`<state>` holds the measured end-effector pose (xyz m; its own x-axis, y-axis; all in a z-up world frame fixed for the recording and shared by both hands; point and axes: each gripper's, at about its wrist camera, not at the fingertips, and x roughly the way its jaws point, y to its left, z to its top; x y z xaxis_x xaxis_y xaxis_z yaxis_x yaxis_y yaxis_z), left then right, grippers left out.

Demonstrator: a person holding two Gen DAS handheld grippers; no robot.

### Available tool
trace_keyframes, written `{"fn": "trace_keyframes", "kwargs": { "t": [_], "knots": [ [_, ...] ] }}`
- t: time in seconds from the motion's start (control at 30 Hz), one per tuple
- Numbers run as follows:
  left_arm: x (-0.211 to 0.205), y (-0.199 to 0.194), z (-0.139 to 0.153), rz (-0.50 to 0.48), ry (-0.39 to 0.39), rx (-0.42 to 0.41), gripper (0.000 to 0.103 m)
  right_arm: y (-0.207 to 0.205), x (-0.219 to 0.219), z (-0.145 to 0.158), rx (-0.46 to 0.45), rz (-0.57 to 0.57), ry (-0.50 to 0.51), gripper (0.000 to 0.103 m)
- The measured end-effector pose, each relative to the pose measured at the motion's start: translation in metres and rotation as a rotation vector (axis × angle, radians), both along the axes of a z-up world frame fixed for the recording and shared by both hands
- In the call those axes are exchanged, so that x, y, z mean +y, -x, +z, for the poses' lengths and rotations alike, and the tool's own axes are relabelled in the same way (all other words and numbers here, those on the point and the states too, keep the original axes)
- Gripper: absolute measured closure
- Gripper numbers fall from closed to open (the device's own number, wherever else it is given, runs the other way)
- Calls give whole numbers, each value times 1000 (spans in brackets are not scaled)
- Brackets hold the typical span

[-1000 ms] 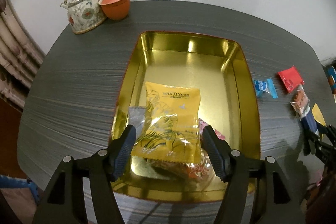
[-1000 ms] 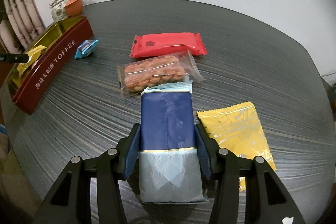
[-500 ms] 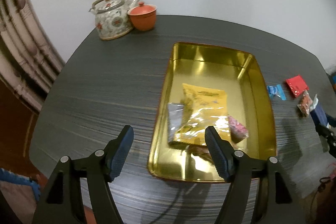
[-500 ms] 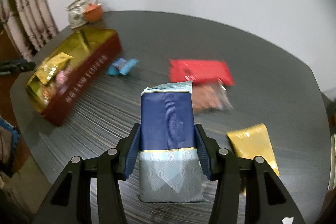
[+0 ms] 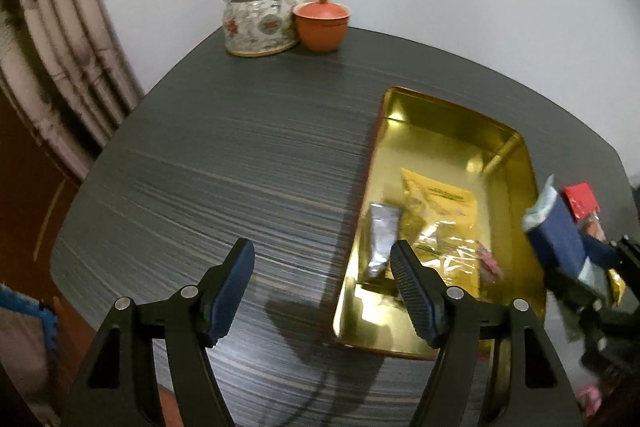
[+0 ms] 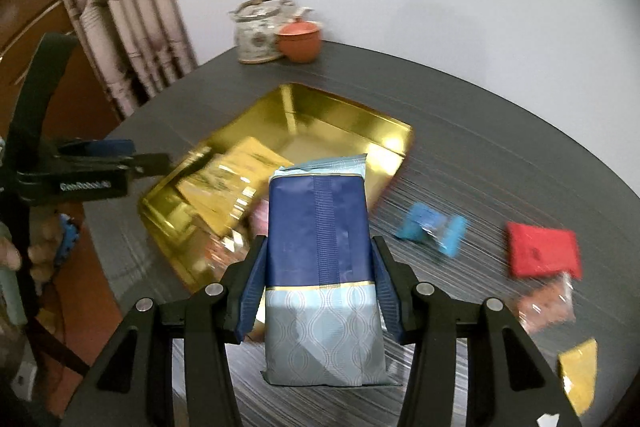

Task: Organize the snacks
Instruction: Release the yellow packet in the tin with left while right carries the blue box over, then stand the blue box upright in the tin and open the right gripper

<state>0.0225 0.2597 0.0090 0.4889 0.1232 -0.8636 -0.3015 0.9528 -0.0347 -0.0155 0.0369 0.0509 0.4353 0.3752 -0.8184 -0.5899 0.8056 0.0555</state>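
Left gripper (image 5: pixel 322 277): jaws apart with nothing between them, poised above the bare dark tabletop (image 5: pixel 224 163) just left of the gold tin (image 5: pixel 516 147); its jaws have just been opening, with the last of that widening already past. To its upper left, at the far corner of the table, stand a patterned teapot (image 5: pixel 258 17) and, touching it on the right, a lidded orange cup (image 5: pixel 322 23). Inside the tin lie a silver sachet (image 5: pixel 382 239), a yellow packet (image 5: pixel 444 215) overlapping it, and a pink sweet (image 5: pixel 490 259) at the packet's right edge. Right gripper (image 6: pixel 318 285): jaws clamped on the sides of a blue-and-silver packet (image 6: pixel 320 247), which is held clear of the table and, in the right wrist view, in front of the near corner of the tin; in the left wrist view the same packet appears at the tin's right rim. Right of the tin, loose on the tabletop, lie in order a light blue sweet (image 6: pixel 434 227), a red packet (image 6: pixel 542 251), a clear bag of brown snacks (image 6: pixel 546 305) and a second yellow packet (image 6: pixel 580 379), all blurred.
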Motion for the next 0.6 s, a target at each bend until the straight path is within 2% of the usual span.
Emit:
{"fn": "trace_keyframes", "kwargs": {
  "t": [0.1,0.23,0.37,0.47,0.6],
  "knots": [
    [3,0,-1,14,-10,6,32,-3,21,-6,10,21,-1,56],
    [7,1,-4,20,35,5,32,-7,39,-15,19,36,7,56],
    [13,-1,-10,34,81,25,32,-15,47,-21,32,30,14,56],
    [16,1,-9,48,108,10,32,-20,50,-27,41,28,24,56],
    [14,0,-11,54,97,24,32,-21,50,-32,40,30,30,56]
  ]
}}
